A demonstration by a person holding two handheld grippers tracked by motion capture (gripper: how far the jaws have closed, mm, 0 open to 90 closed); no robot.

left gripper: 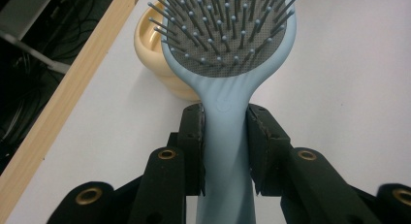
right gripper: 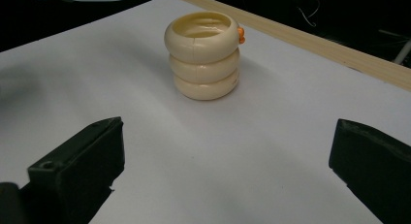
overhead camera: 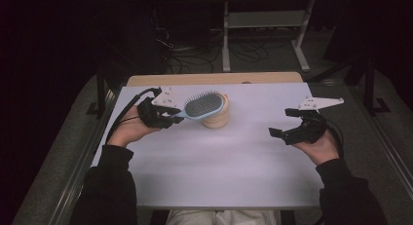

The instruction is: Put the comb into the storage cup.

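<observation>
Left hand-held gripper: both pads clamped on the handle of a light-blue plastic paddle hairbrush with a grey bristle pad, bristles facing up. Brush head juts ahead of the jaws, over a cream ribbed plastic cup standing upright on the white worktop. Right hand-held gripper: jaws spread wide, empty, aimed at the cup, well apart from it.

tabletop: white sheet, wood edge at far side
floor: grey, w/ cables
rack: white, behind
light: dim, dark bg
</observation>
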